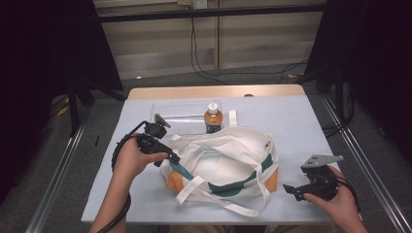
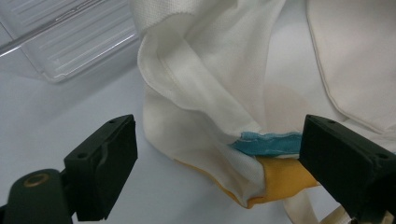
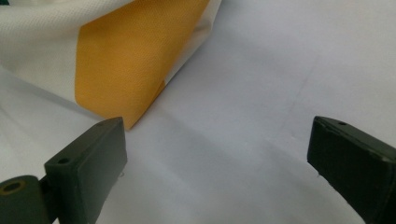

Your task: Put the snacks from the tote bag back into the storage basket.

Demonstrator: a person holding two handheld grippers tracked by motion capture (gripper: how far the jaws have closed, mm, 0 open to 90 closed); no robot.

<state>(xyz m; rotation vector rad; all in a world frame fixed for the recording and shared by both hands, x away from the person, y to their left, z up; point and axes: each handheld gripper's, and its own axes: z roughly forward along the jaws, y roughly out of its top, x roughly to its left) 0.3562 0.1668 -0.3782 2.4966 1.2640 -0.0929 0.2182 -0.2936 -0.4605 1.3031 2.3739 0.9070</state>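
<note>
You have a white bag (image 1: 228, 162) with a teal stripe (image 1: 243, 182) and orange corners (image 1: 272, 182); its straps (image 1: 192, 190) are white too. Behind it stands an amber bottle (image 1: 213, 118) with a white cap, by a clear ribbed tray (image 1: 180, 114). Your worktop (image 1: 291, 126) is pale blue-grey with a light wood edge. Both grippers are black.

Behind your work you've got an orange-filled bottle (image 1: 213, 117) standing upright in a clear plastic tray (image 1: 177, 112), both on the pale tabletop (image 1: 291, 126), cables (image 1: 228, 72) trailing across the floor beyond.
</note>
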